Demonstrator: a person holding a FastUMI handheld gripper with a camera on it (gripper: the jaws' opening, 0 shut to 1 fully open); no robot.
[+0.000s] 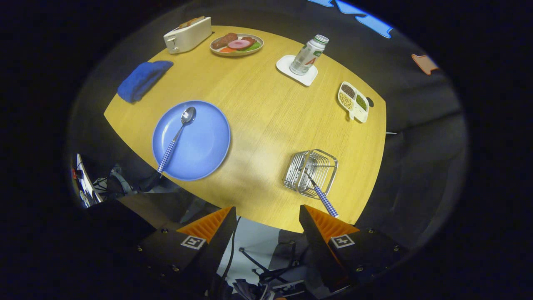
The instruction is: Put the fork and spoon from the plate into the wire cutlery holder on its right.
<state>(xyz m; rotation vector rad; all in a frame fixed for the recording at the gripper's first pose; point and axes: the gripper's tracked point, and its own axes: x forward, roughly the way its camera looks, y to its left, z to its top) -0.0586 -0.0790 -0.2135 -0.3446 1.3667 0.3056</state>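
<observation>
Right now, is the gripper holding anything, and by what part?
Nothing held. The gripper is open with its fingers apart; the spoon lies on the blue plate, the fork stands in the wire cutlery holder.

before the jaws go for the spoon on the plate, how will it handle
The spoon looks rigid and thin, lying flat on the glossy blue plate, so it will probably slide when nudged. Its handle overhangs the rim, likely the easiest grip. The gripper is open, holding nothing.
</observation>
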